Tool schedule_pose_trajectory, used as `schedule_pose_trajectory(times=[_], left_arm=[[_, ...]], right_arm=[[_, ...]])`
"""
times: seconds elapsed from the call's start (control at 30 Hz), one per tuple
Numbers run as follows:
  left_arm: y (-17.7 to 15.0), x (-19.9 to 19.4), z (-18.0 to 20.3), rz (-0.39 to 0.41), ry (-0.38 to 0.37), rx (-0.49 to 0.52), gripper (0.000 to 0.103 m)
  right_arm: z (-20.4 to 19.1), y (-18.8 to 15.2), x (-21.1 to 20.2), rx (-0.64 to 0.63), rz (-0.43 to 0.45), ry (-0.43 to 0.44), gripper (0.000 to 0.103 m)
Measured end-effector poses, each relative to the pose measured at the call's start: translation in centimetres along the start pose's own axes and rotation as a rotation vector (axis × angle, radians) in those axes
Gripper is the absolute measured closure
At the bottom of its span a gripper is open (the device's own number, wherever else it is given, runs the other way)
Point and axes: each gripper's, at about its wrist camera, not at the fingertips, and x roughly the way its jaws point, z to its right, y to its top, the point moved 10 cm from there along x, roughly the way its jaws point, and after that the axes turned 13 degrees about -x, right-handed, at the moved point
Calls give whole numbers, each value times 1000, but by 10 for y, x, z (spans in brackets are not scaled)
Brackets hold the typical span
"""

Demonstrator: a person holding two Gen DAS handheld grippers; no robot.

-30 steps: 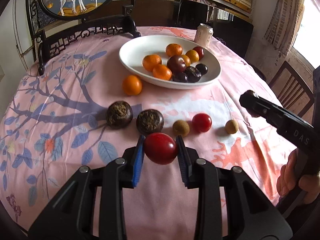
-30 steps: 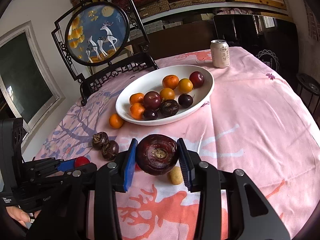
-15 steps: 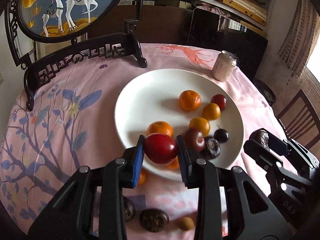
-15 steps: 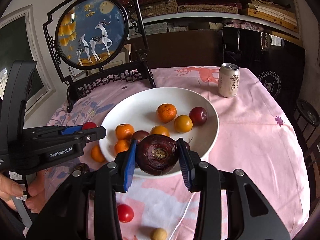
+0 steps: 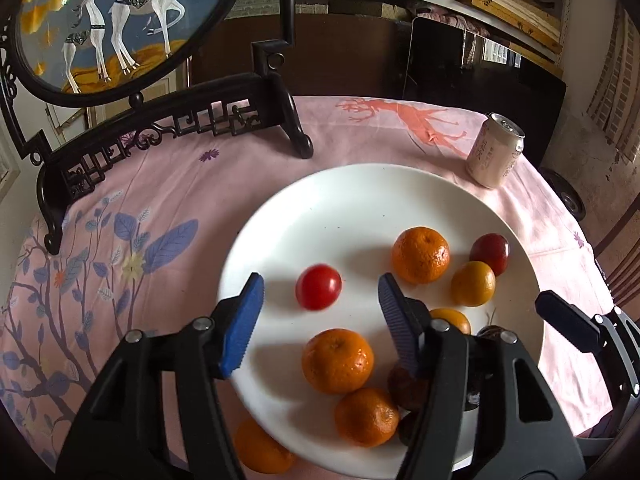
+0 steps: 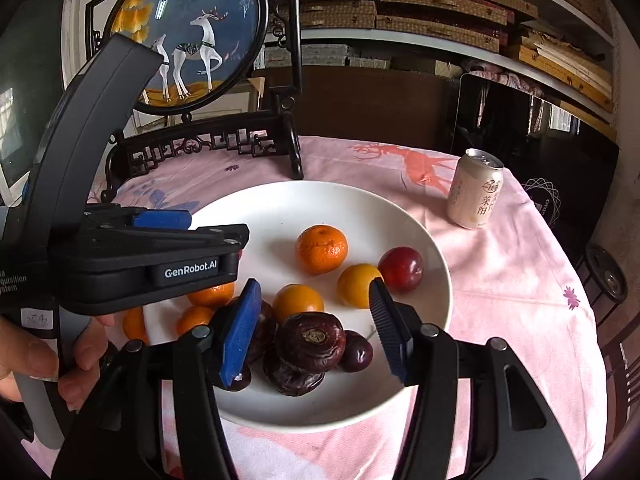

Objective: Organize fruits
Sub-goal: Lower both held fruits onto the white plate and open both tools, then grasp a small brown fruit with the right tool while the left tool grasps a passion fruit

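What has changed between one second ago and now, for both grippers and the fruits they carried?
Both grippers moved from the tablecloth over the plate and opened. The left gripper let go its red fruit; the right gripper let go its dark wrinkled fruit, now on the dark pile. The oranges and the can stayed in place.

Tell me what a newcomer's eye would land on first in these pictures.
First, the big white plate in the middle of the pink tablecloth, dotted with oranges and dark fruit. Next, the bright red tomato lying on the plate's bare part between the open fingers of the left gripper, and the wrinkled dark fruit topping a pile under the open right gripper. Behind the plate stands the round deer painting in its black carved stand.
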Motion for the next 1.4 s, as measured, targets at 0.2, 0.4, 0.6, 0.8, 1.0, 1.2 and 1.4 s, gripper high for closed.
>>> schedule_pose_trajectory(times=[0.2,0.4,0.6,0.8,1.0,1.2,1.4], left_arm=[[-6,-30,-6,27,-21,-21,35],[-34,-66,-15,38,-28,-2,30],[-71,-96,-34,55,-15,-2,14],[-114,-107,-48,15,-27,1,13],[-141,-110,-62,4,-10,28,12],[-148,-103,-76,-16,-26,-1,12],[-153,-96,-81,-48,-64,-23,12]], right_arm=[[8,-3,-23,31,16,-5,47],[16,-27,-57,131,-8,13,46],[7,-65,-81,187,-62,34,46],[-17,-100,-92,180,-125,63,46],[-41,-118,-96,113,-172,52,46],[-53,-132,-85,42,-242,1,46],[-57,-135,-67,24,-289,-31,62]])
